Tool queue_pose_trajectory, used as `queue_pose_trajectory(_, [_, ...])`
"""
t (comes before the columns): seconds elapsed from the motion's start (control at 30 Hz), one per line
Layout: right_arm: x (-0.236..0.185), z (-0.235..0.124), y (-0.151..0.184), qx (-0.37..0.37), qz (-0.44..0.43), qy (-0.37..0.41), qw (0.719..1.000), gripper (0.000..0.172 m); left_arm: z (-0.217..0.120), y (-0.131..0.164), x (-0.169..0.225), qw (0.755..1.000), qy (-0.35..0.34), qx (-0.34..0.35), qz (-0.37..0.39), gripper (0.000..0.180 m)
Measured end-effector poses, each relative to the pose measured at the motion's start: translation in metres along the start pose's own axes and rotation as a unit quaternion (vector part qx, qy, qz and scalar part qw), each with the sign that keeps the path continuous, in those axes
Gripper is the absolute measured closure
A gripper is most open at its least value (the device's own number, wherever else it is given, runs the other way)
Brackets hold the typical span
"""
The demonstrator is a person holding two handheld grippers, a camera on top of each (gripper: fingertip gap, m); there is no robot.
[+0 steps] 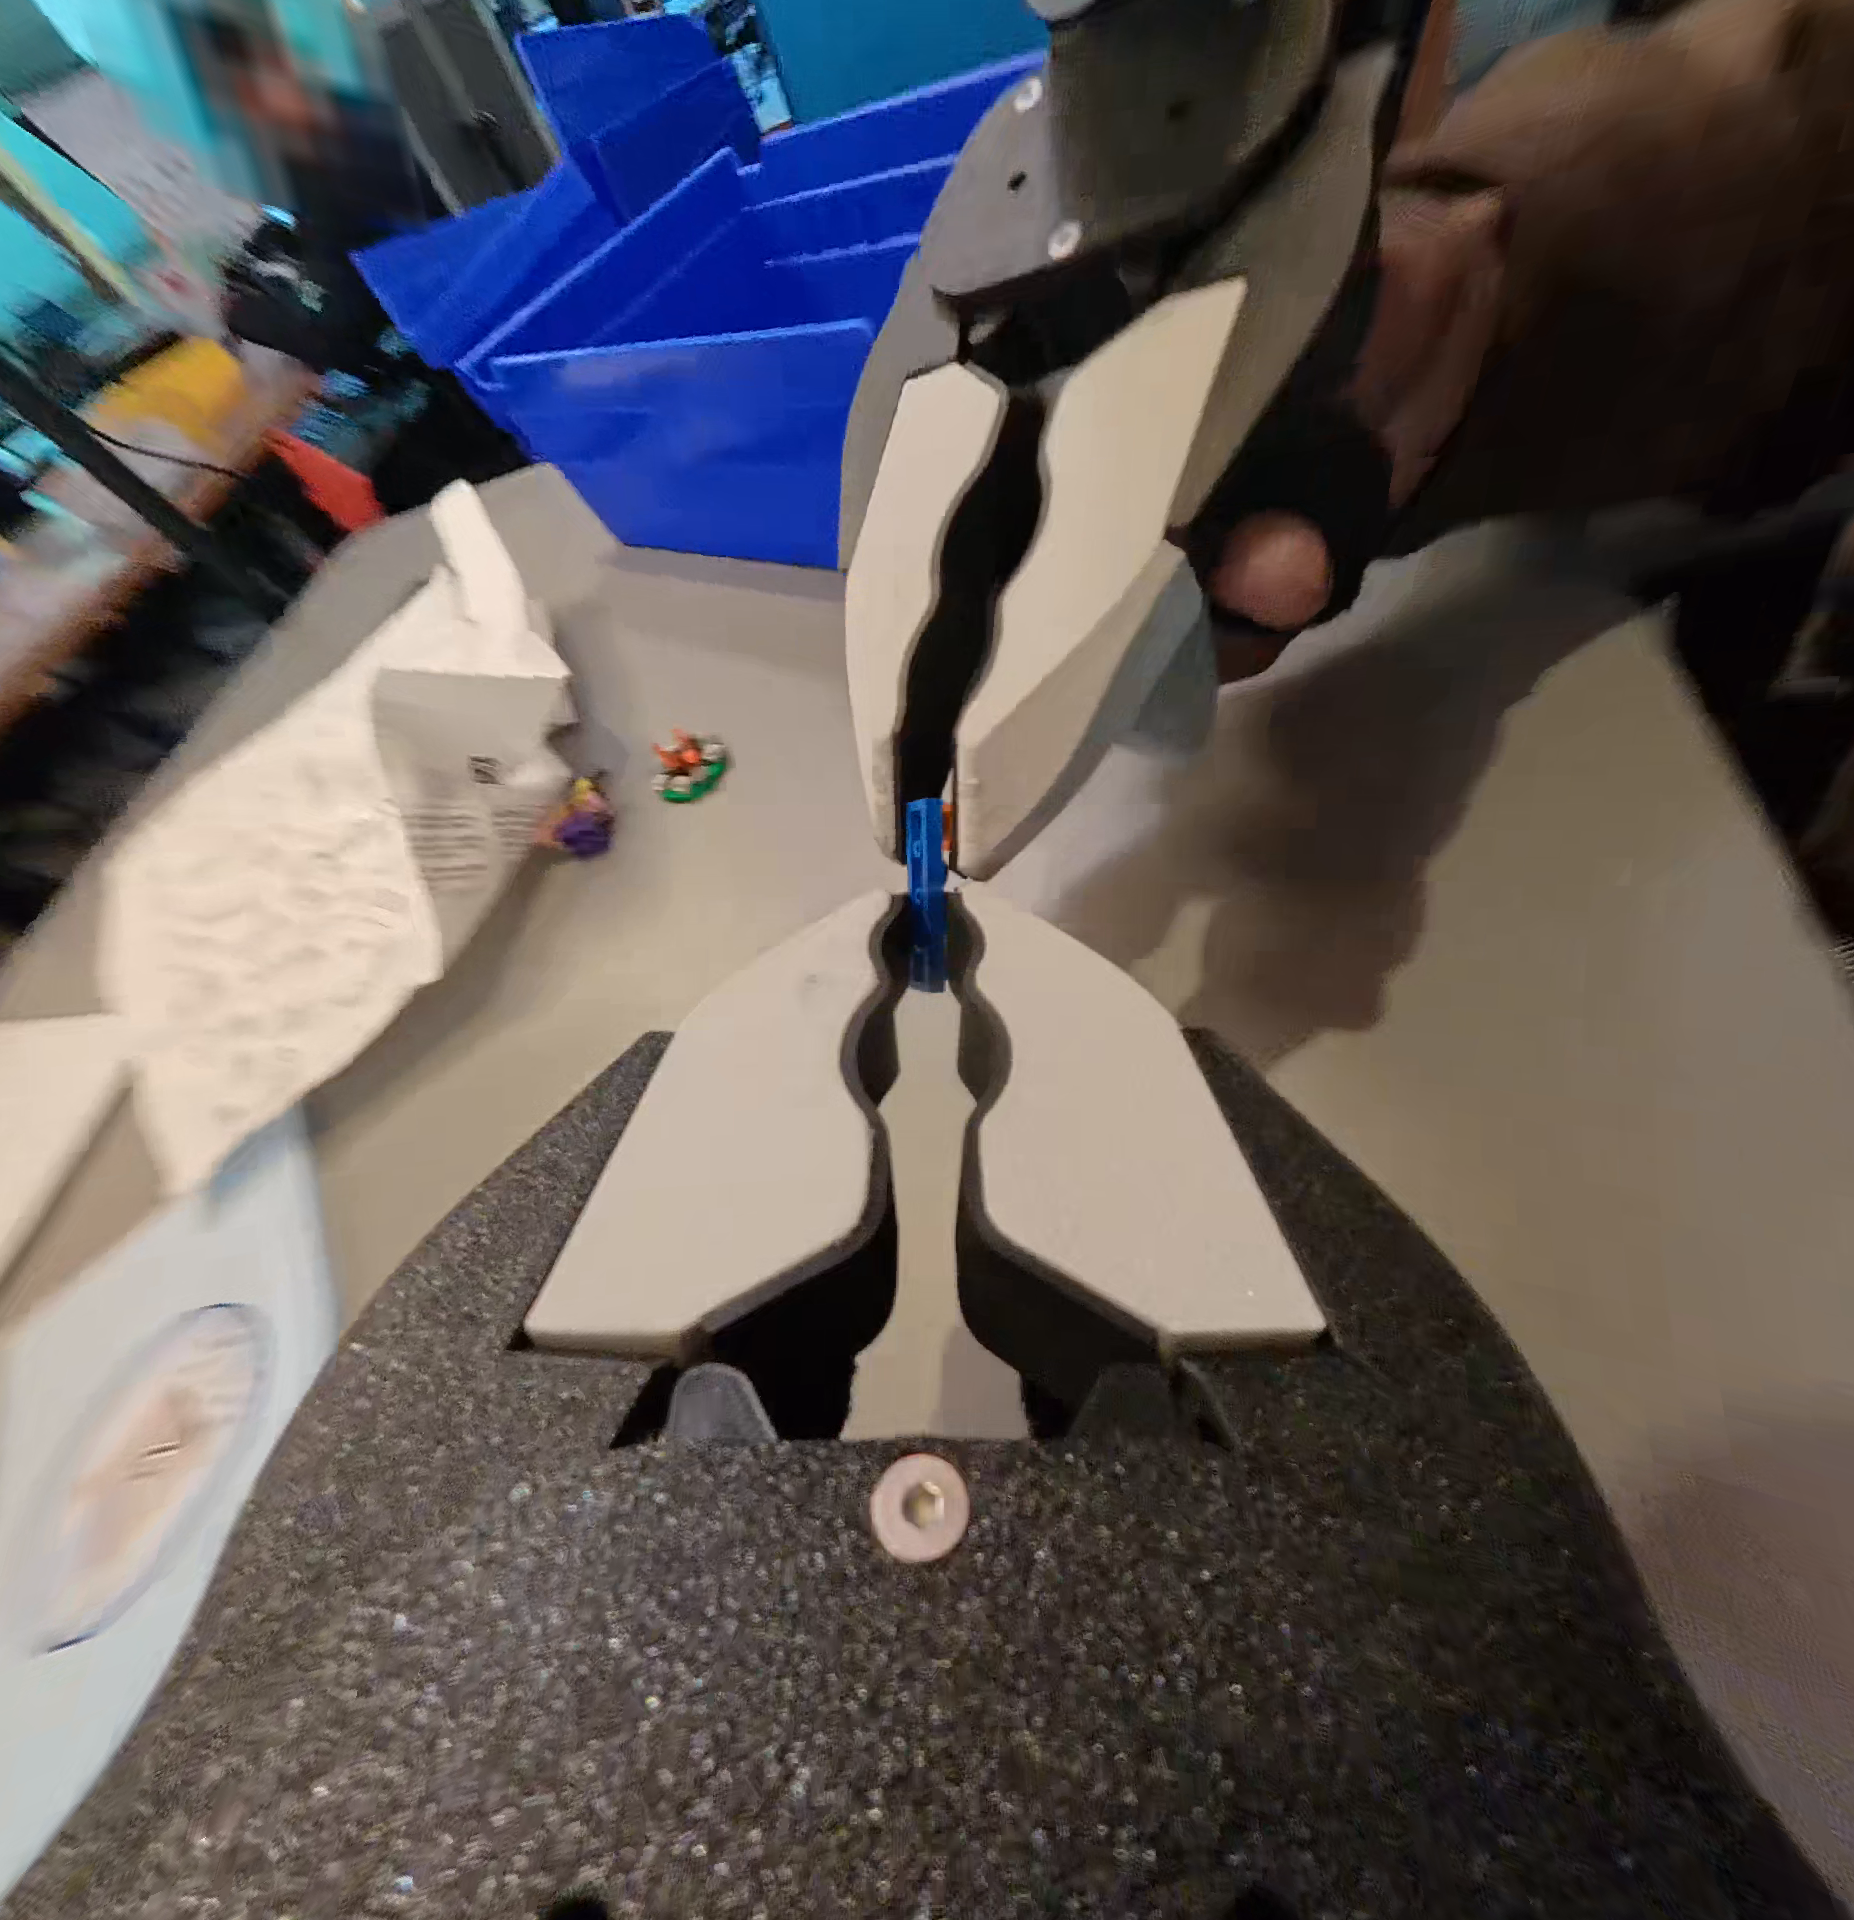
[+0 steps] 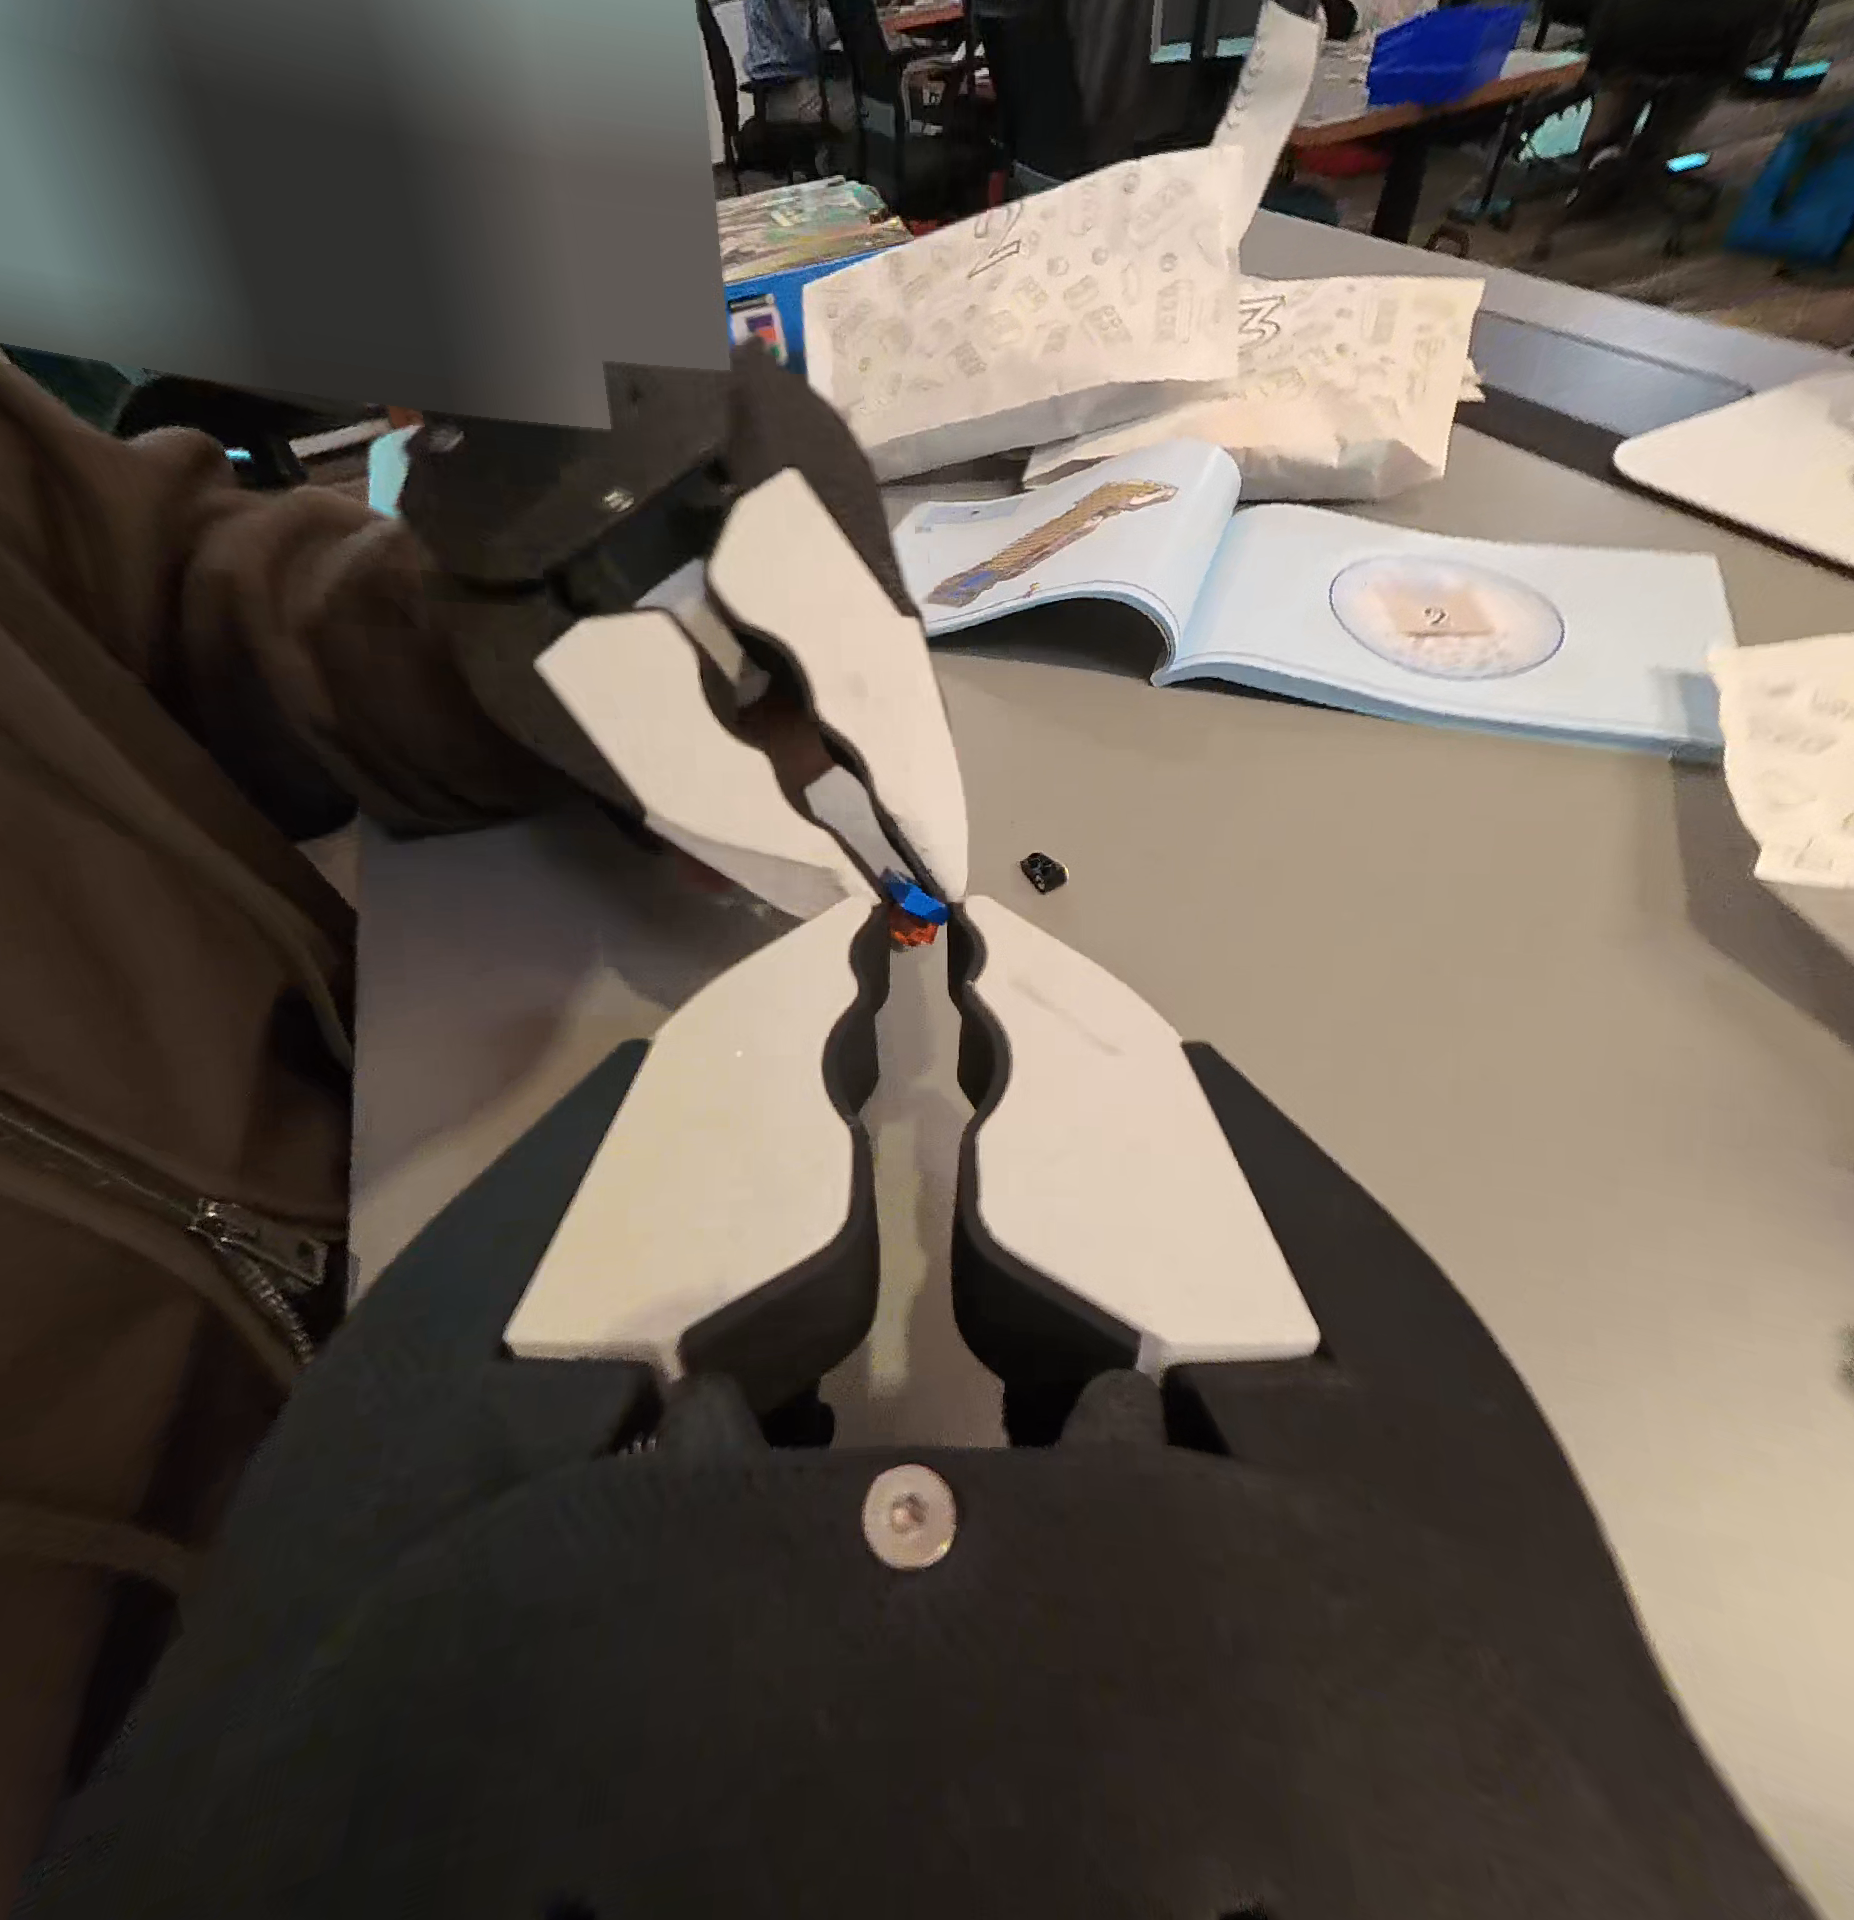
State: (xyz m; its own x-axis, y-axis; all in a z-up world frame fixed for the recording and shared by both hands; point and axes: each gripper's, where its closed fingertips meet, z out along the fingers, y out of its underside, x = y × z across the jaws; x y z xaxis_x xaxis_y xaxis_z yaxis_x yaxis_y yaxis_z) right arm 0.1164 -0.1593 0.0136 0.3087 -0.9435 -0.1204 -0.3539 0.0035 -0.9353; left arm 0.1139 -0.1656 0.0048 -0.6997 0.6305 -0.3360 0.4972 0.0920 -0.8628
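My left fingers (image 1: 928, 925) are nearly closed on a thin blue piece (image 1: 925, 914), held edge-on between the tips. My right fingers (image 2: 918, 920) meet them tip to tip over the grey counter (image 1: 1422, 1039), also nearly closed. They pinch the other end of that blue piece (image 2: 915, 902), which has an orange piece (image 2: 910, 932) stuck to it. In the left view the orange bit (image 1: 948, 821) just shows beside the blue, inside the right tips.

On the counter past my left fingers lie two small toy builds, one purple (image 1: 582, 823), one orange and green (image 1: 691, 771), beside crumpled white paper bags (image 1: 310, 852). Blue bins (image 1: 674, 343) stand behind. Near my right fingers a small black piece (image 2: 1043, 871) lies loose, with an open booklet (image 2: 1318, 613) farther off.
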Motion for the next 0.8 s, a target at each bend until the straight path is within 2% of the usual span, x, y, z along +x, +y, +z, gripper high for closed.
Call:
queue_pose_trajectory(0.1, [0.003, 0.001, 0.003, -0.011, 0.014, 0.005, 1.000, 0.162, 0.001, 0.004, -0.004, 0.996, -0.047, -0.022, 0.070, 0.175])
queue_pose_trajectory(0.2, [0.004, 0.001, 0.005, -0.023, 0.010, 0.009, 1.000, 0.163, 0.001, 0.005, -0.006, 0.992, -0.068, -0.036, 0.103, 0.175])
queue_pose_trajectory(0.23, [0.004, 0.001, 0.005, -0.023, 0.000, 0.009, 1.000, 0.163, 0.001, 0.005, -0.005, 0.994, -0.056, -0.032, 0.086, 0.175])
queue_pose_trajectory(0.33, [0.003, 0.000, 0.002, -0.016, -0.025, 0.010, 0.999, 0.163, -0.004, -0.002, -0.001, 0.998, 0.028, 0.016, -0.056, 0.175])
queue_pose_trajectory(0.4, [0.014, -0.004, 0.008, -0.032, -0.062, 0.045, 0.997, 0.163, -0.011, -0.006, -0.007, 0.983, 0.074, 0.054, -0.160, 0.176])
queue_pose_trajectory(0.47, [0.017, -0.009, 0.012, -0.035, -0.076, 0.047, 0.995, 0.163, -0.015, -0.003, -0.013, 0.962, 0.111, 0.071, -0.240, 0.176])
queue_pose_trajectory(0.53, [0.020, -0.015, 0.013, -0.035, -0.061, 0.055, 0.996, 0.164, -0.014, 0.001, -0.016, 0.951, 0.120, 0.073, -0.276, 0.176])
queue_pose_trajectory(0.63, [0.034, -0.036, 0.013, -0.051, -0.080, 0.117, 0.989, 0.164, -0.013, -0.002, -0.014, 0.937, 0.143, 0.089, -0.307, 0.176])
queue_pose_trajectory(0.8, [0.074, -0.116, -0.003, -0.039, -0.065, 0.249, 0.965, 0.163, -0.006, -0.013, -0.018, 0.931, 0.156, 0.095, -0.316, 0.175])
